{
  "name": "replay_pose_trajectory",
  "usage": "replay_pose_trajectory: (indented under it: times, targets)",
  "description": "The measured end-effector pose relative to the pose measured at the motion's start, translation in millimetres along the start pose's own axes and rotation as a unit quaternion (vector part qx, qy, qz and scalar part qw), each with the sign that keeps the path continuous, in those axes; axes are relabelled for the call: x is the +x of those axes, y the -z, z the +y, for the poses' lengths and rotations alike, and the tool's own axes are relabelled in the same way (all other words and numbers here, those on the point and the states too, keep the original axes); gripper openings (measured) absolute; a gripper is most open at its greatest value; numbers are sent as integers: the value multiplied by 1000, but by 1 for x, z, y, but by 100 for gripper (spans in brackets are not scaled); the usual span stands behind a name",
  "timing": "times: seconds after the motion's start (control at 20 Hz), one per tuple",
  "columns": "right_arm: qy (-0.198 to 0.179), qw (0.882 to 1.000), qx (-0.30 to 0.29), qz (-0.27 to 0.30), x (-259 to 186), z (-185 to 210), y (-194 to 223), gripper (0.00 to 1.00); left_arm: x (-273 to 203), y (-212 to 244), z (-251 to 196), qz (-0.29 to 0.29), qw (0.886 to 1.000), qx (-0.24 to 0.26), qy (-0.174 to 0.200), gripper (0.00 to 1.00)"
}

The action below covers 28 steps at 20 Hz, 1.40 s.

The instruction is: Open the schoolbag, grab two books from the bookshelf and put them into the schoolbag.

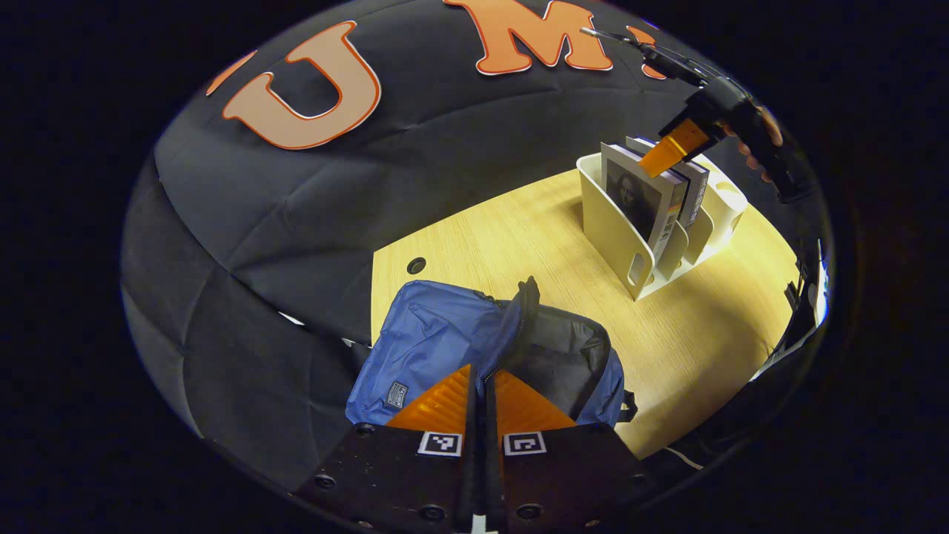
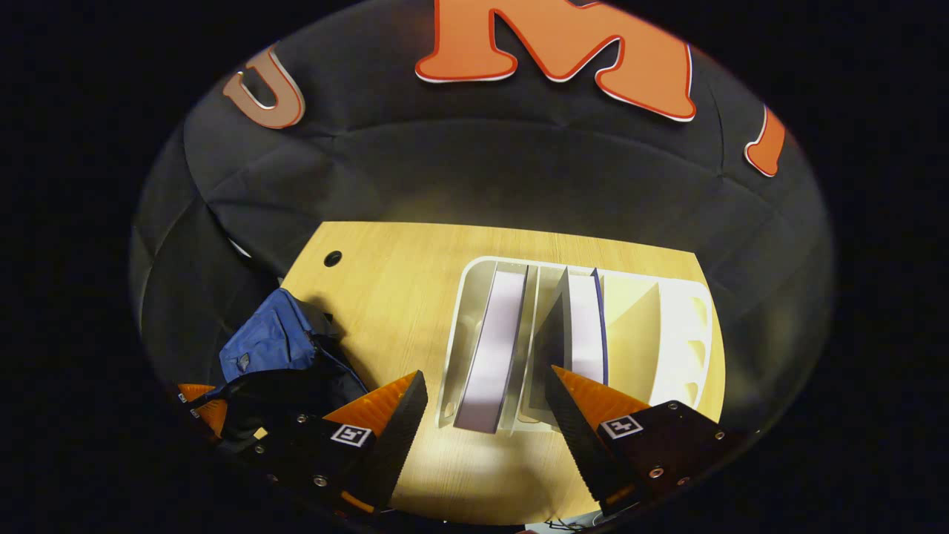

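Wooden table carries everything. Nearest, the left gripper has its fingers clenched on the blue bag's flap, bag gaping. Farther off, the right gripper, fingers spread, hovers over two books upright in the white rack.

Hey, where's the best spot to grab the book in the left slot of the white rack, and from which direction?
Probably its top edge, from straight above. That book stands upright on edge in the white rack, dividers covering its lower faces, so just the top is free. The right gripper hangs open above it; one finger per cover should pinch it for a straight lift.
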State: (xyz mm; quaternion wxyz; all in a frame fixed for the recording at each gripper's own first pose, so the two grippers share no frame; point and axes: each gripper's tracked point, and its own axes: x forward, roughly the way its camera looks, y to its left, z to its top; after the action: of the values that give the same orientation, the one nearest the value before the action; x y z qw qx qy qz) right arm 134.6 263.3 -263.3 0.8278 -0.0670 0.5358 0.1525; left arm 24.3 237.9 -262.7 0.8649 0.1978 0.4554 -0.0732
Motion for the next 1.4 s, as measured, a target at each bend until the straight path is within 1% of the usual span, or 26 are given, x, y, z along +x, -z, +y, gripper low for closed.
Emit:
replay_pose_trajectory:
  times: [0.05, 0.2, 0.25, 0.3, 0.35, 0.4, 0.45, 0.5, 0.55, 0.65, 0.7, 0.75, 0.8, 0.85, 0.9, 0.95, 1.0, 1.05, 1.2, 1.4]
  targets:
    - [4, 1000, 2, 16, 6, 2, -1, 95, 2, 1, 2, 0, 1000, -2, 2, 7]
    - [-1, 998, 16, 54, 19, 5, -10, 91, 7, 6, 7, 1, 1000, -13, 9, 6]
    - [-8, 997, 13, 70, 24, 5, -10, 87, 7, 7, 8, 0, 1000, -15, 11, 6]
    - [-9, 996, 5, 91, 26, 3, -7, 86, 7, 9, 9, -2, 1000, -16, 14, 6]
    - [-4, 994, -5, 105, 29, -2, -7, 83, 8, 10, 8, -2, 1000, -18, 17, 6]
    - [8, 993, -15, 119, 31, -9, -7, 83, 8, 12, 8, -3, 1000, -20, 20, 6]
    - [19, 991, -23, 129, 32, -15, -7, 80, 8, 13, 8, 0, 999, -24, 24, 6]
    - [20, 989, -32, 142, 36, -16, -5, 79, 9, 17, 7, 3, 999, -26, 29, 6]
    - [20, 986, -36, 164, 37, -17, 0, 75, 10, 18, 7, 7, 999, -28, 34, 6]
    - [10, 978, -35, 204, 43, -12, 11, 70, 11, 19, 7, 17, 999, -25, 42, 6]
    - [7, 977, -32, 212, 44, -11, 10, 68, 8, 18, 8, 22, 998, -24, 45, 6]
    - [11, 976, -29, 215, 50, -11, 9, 63, 8, 16, 8, 25, 998, -23, 50, 5]
    - [18, 975, -25, 218, 53, -11, 10, 61, 9, 15, 10, 27, 998, -22, 52, 5]
    - [19, 975, -23, 221, 59, -11, 9, 47, 5, 11, 12, 29, 998, -19, 53, 4]
    - [16, 973, -18, 228, 57, -7, 9, 53, 4, 11, 14, 29, 998, -17, 53, 4]
    - [12, 972, -14, 234, 61, -6, 11, 49, 3, 11, 14, 31, 998, -14, 55, 4]
    - [14, 971, -17, 238, 62, -7, 11, 39, 2, 12, 13, 33, 998, -13, 58, 4]
    - [13, 970, -13, 241, 63, -7, 11, 43, 2, 12, 12, 37, 997, -15, 62, 4]
    - [5, 967, 2, 254, 58, -7, 11, 39, 4, 13, 13, 44, 997, -19, 64, 4]
    - [-14, 971, 8, 239, 38, -16, 3, 35, 8, 17, 12, 49, 996, -24, 68, 4]
